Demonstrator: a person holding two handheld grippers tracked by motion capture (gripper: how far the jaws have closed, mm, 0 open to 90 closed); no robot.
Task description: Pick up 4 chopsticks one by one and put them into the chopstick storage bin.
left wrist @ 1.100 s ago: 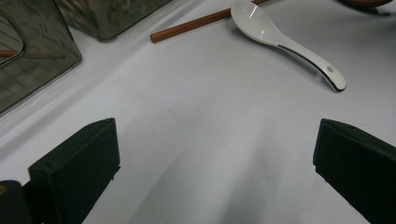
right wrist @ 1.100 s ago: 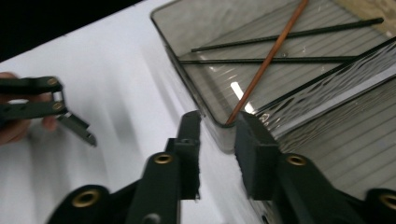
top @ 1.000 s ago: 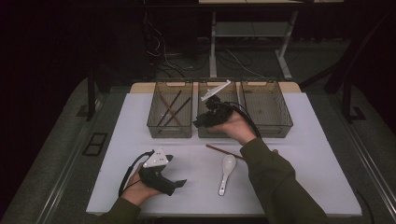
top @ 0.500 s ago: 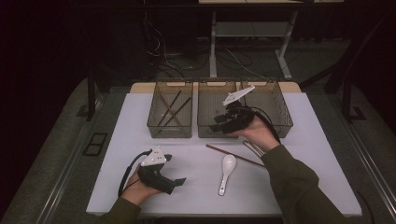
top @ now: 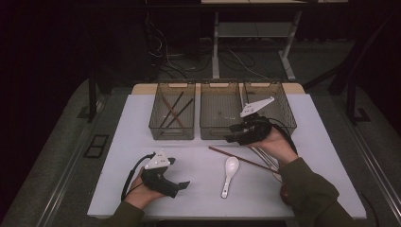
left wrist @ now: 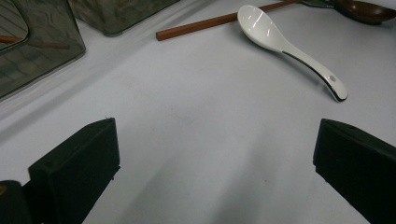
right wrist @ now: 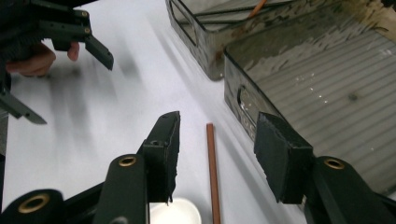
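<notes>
Sorting cutlery into three clear smoked-plastic bins along the far edge of the white bench (top: 118, 142): the right gripper (top: 235, 137) hangs at the near wall of the middle bin (top: 220, 111), its jaws parted with nothing between the pads — they have just been opening. Directly beneath it, in the right gripper view, lies the long reddish-brown wooden chopstick (right wrist: 212, 163), slanting across the bench in front of the bins; the gripper appears lined up along it, ready for a pick.

The left bin (top: 172, 113) already holds several like chopsticks, which suggests where this one belongs. The right bin (top: 279, 106) stands behind the hand. The white ceramic soup spoon (top: 229, 175) waits near the bench's front edge, bowl towards the bins, just beside the chopstick's middle stretch. A bundle of thin metal utensils (top: 265, 158) lies at the near right, partly under the sleeve.

The left gripper (top: 182, 187) rests idle by the front-left corner — jaws spread wide, empty, pointed at the spoon.

Against a second earlier: the right hand has come off the middle bin and drawn rightward and nearer, towards the chopstick. The left has not stirred; spoon and chopstick lie unchanged.
</notes>
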